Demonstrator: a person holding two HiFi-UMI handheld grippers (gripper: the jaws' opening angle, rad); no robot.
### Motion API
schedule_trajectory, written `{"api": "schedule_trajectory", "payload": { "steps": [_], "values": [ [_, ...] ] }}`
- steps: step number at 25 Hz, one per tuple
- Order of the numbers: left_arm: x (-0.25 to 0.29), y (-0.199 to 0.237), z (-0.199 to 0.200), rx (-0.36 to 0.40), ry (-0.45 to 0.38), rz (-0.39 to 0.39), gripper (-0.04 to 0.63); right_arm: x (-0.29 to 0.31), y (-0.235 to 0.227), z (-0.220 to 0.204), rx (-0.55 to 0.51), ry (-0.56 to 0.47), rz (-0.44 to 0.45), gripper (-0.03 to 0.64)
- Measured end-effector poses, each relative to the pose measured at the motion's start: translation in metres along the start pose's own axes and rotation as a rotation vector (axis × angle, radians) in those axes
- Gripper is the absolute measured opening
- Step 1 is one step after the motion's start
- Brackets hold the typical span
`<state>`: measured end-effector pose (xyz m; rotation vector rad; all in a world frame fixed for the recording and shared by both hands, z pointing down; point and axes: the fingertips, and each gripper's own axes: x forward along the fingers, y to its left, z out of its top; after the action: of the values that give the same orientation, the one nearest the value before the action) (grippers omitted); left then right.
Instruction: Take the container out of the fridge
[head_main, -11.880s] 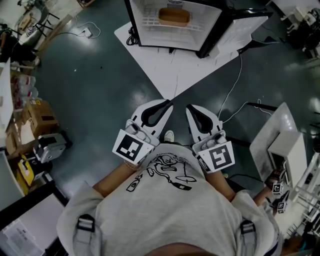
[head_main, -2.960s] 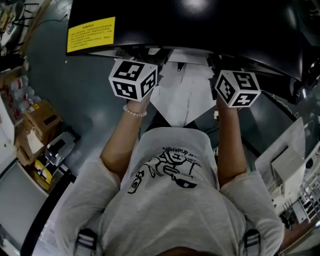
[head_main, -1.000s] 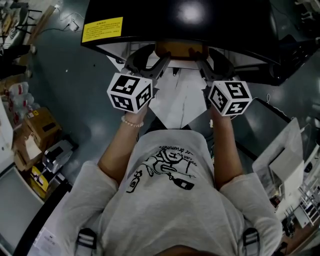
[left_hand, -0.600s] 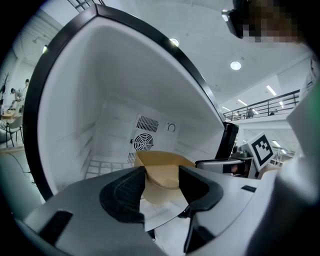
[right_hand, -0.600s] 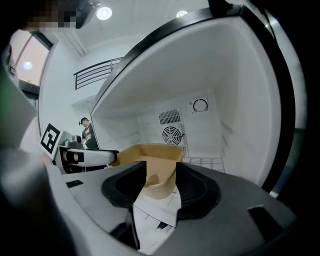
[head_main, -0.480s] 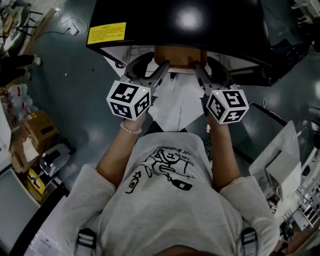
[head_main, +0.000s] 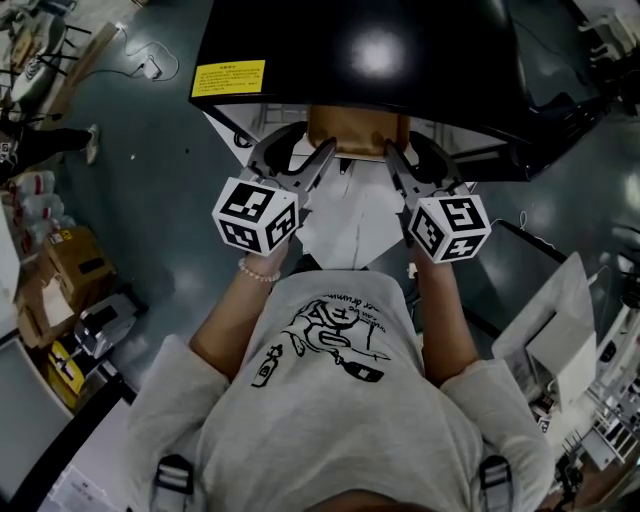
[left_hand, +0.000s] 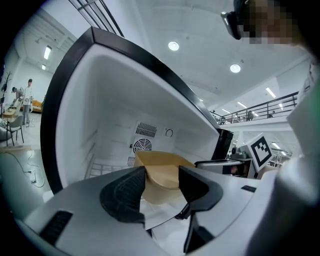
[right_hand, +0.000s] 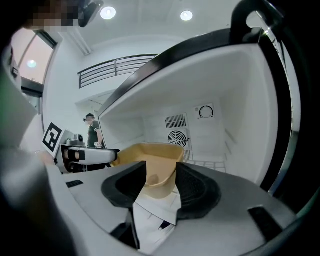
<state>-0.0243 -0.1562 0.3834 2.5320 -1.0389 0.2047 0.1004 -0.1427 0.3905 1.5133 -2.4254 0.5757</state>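
Note:
A tan open container (head_main: 357, 131) sticks out from under the black fridge top (head_main: 360, 50), held in the air between both grippers. My left gripper (head_main: 322, 152) is shut on its left wall and my right gripper (head_main: 391, 153) on its right wall. In the left gripper view the container (left_hand: 161, 169) has its rim between the dark pads of the left gripper (left_hand: 161, 183), with the white fridge interior (left_hand: 100, 125) behind. The right gripper view shows the right gripper (right_hand: 160, 184) pinching the wall of the container (right_hand: 152, 162).
A white board (head_main: 345, 225) lies on the floor below the fridge. Cardboard boxes (head_main: 65, 260) stand at the left, white equipment (head_main: 560, 335) at the right. A wire shelf (right_hand: 210, 164) runs across the fridge. A person (right_hand: 93, 131) stands in the background.
Both grippers have drawn back toward the person's body with the container between them. More of the container shows outside the fridge front than a second ago.

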Motion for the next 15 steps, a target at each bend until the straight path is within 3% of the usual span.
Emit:
{"api": "schedule_trajectory", "payload": {
  "steps": [15],
  "values": [
    [-0.027,-0.014,-0.02,-0.03,0.006,0.01,0.219,-0.02,0.02,-0.012,-0.019,0.015,0.022,0.192]
  ]
}}
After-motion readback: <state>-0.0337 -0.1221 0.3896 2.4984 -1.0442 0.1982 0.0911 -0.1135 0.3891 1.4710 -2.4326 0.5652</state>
